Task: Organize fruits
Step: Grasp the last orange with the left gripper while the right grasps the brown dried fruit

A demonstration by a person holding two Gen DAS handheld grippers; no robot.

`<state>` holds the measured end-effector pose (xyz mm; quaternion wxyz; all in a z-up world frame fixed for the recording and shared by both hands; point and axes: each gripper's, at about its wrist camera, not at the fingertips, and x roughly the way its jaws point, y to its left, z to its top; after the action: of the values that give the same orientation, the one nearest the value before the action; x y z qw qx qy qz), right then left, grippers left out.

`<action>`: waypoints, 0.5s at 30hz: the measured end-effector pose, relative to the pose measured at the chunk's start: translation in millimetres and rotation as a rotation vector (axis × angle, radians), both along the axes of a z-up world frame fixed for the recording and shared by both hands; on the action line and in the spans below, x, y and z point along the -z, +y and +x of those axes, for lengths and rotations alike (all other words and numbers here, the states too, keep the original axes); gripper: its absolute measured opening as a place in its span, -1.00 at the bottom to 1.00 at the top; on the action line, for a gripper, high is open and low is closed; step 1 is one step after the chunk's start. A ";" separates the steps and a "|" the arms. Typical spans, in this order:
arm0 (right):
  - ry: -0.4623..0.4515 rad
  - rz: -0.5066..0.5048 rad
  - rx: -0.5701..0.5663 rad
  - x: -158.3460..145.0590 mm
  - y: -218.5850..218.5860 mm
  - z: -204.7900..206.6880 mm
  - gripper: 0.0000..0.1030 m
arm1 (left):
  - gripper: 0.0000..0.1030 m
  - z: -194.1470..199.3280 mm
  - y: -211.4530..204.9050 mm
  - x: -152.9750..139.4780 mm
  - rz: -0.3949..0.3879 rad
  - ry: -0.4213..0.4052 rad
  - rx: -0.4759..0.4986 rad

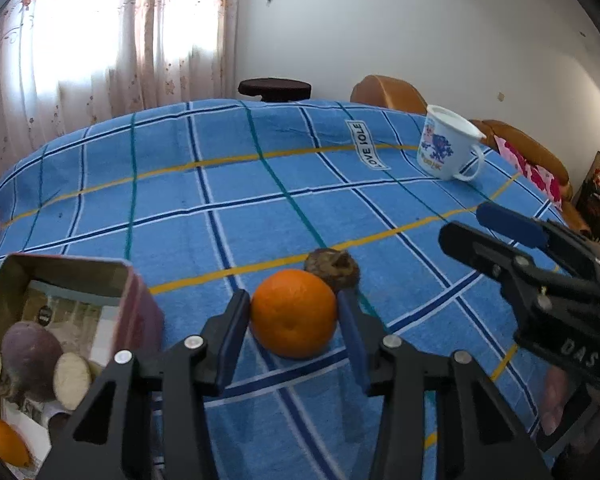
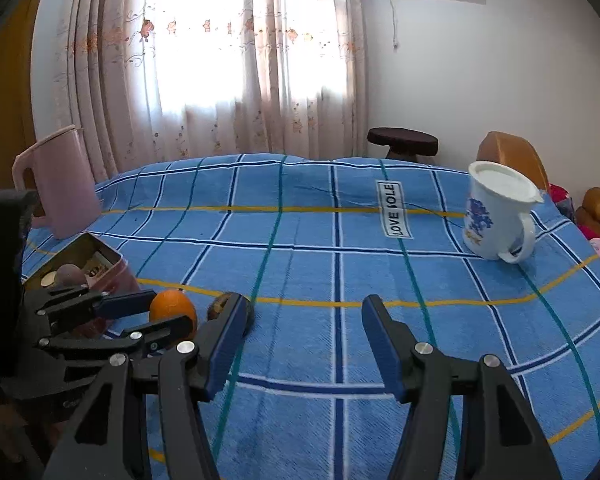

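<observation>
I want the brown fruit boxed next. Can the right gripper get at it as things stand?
Probably yes. The right gripper is open with nothing between its fingers, and the brown fruit lies just beside its left finger. The orange and left gripper crowd one side.

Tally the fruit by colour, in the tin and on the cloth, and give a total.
Orange: 2, the orange on the cloth and one in the tin
Purple: 1, in the tin
Brown: 1, on the cloth
Total: 4
</observation>
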<state>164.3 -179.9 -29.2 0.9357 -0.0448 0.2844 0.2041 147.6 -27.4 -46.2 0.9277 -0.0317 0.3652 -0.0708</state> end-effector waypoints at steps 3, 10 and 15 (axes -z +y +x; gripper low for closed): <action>0.022 -0.021 -0.032 1.0 17.2 5.6 0.19 | -0.09 -4.0 7.6 -1.9 0.003 -0.013 -0.013; 0.095 -0.049 -0.051 15.1 47.5 23.9 0.19 | -0.10 -6.7 25.8 -2.8 -0.012 -0.024 -0.049; 0.152 -0.070 -0.049 29.1 55.9 33.2 0.19 | -0.10 -9.3 39.1 -3.3 -0.043 -0.030 -0.075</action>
<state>197.4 -124.0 -58.2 0.9040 -0.0686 0.3603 0.2198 138.3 11.7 -43.0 0.9342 -0.0641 0.3483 -0.0443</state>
